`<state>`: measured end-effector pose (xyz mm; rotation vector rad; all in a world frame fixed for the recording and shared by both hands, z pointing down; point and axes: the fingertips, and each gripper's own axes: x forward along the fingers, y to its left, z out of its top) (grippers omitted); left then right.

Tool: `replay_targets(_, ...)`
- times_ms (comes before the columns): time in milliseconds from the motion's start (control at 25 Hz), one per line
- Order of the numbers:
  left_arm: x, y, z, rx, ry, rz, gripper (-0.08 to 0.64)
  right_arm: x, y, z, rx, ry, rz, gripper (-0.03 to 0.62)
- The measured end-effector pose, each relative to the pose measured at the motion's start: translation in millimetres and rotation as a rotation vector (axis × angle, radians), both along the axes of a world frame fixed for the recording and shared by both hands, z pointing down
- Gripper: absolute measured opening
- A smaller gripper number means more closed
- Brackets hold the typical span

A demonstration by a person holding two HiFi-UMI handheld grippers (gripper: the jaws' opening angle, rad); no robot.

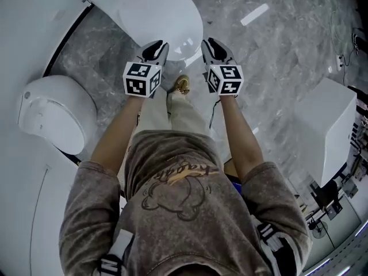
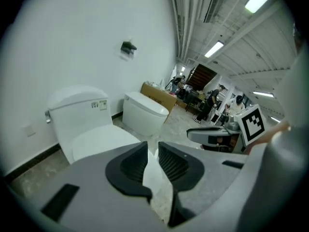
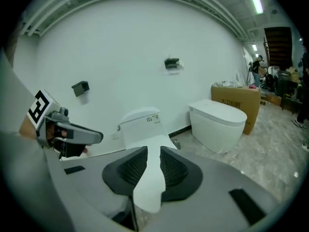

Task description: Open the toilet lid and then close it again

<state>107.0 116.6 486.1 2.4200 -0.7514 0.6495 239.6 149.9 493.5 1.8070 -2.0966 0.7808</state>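
Note:
The white toilet stands in front of me with its lid down flat over the bowl and the tank behind it against the wall. Both grippers hang in the air over the lid's near edge and touch nothing. My left gripper is open, with a narrow gap between its black pads and only the lid showing through. My right gripper is open too, its pads a little apart with nothing between them. In each gripper view the other gripper shows at the side.
A second white toilet stands at my left, also seen in the gripper views. A cardboard box sits behind it. A white cabinet is at my right. The floor is grey marble. People stand far back.

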Motion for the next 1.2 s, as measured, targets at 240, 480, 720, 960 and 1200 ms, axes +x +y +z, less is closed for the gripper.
replay_targets(240,-30.2,-2.9,-133.2,0.107,0.067,0.007,0.063,-32.5,8.1,-121.8,0.091,-0.005,-0.114,0.100)
replay_targets(480,-60.3,4.2,-215.7,0.127,0.161,0.008,0.064,-59.2,18.3,-217.0,0.208,-0.039,-0.170,0.100)
replay_targets(720,-91.2,16.3,-250.0,0.203,0.202,-0.054,0.063,-70.6,35.3,-258.8,0.305,-0.043,-0.160,0.097)
replay_targets(960,-115.6,16.8,-248.6,0.310,0.217,-0.101,0.049,-75.3,46.3,-262.7,0.383,0.015,-0.122,0.057)
replay_targets(1200,-126.7,12.4,-232.5,0.361,0.217,-0.118,0.012,-79.2,48.6,-244.7,0.393,0.050,-0.099,0.029)
